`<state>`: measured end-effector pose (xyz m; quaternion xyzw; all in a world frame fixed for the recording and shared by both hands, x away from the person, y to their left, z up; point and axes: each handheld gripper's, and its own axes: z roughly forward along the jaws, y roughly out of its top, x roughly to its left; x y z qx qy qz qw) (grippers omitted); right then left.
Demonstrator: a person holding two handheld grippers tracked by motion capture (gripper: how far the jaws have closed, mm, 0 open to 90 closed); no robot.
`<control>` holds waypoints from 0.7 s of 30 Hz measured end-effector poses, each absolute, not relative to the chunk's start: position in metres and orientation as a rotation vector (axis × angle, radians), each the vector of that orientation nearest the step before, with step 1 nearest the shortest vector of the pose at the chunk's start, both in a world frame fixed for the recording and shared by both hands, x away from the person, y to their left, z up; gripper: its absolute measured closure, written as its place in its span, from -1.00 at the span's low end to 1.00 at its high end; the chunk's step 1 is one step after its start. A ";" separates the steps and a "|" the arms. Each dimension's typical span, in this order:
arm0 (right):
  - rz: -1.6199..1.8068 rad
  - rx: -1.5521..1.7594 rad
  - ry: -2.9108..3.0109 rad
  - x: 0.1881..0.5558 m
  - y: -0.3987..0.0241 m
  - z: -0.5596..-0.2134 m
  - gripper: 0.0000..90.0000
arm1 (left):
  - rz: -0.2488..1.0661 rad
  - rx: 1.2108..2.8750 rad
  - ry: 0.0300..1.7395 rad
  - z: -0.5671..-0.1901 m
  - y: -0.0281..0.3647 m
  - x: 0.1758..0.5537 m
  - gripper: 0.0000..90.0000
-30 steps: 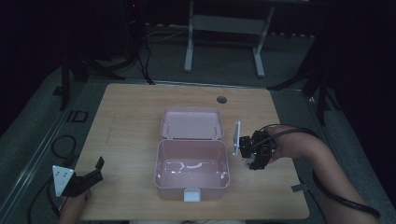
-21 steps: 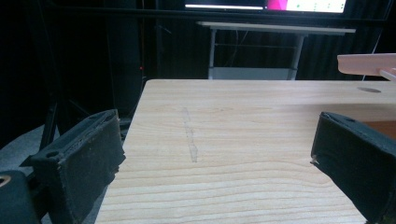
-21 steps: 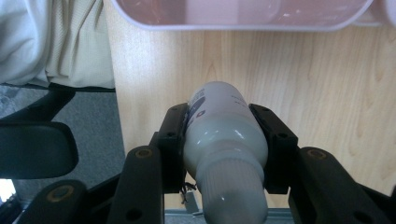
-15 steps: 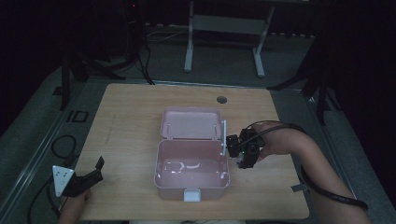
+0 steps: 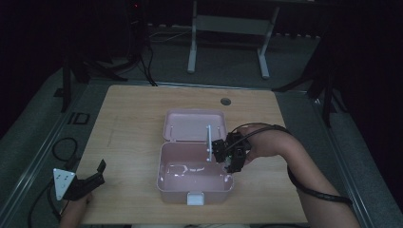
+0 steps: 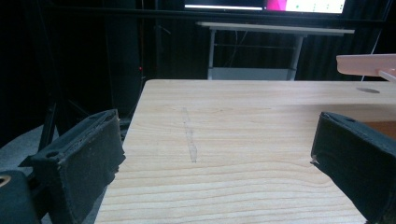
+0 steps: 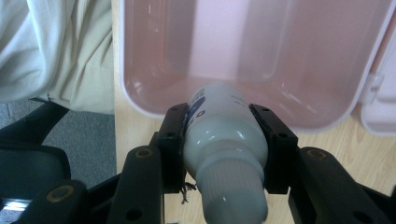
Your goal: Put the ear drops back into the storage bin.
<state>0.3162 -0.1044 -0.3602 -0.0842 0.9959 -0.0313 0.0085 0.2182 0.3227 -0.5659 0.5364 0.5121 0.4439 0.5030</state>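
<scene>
My right gripper [image 7: 224,135] clamps a white bottle [image 7: 224,140] between its two black jaws, the bottle's body reaching out over the near rim of the open pink box [image 7: 243,56], above its bare inside. From the high view, that box [image 5: 164,175] sits mid-table [image 5: 128,118] with its lid [image 5: 192,124] laid back flat behind it, and the gripper hangs at its right-hand edge. My left gripper [image 6: 215,154] rests near the table's left corner, jaws spread wide with nothing between them.

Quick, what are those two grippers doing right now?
Left gripper: open, holding nothing, above the table.
Right gripper: closed on a white bottle, at the edge of the pink box.
</scene>
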 end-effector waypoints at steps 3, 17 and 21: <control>-0.090 -0.287 3.114 0.315 -0.098 -0.362 0.32 | 1.072 1.296 1.236 -0.566 0.323 0.218 -0.95; -0.134 -0.388 3.128 0.315 -0.078 -0.395 0.32 | 1.070 1.296 1.235 -0.566 0.323 0.218 -0.95; -0.165 -0.416 3.126 0.316 -0.076 -0.410 0.32 | 1.069 1.297 1.235 -0.566 0.323 0.218 -0.95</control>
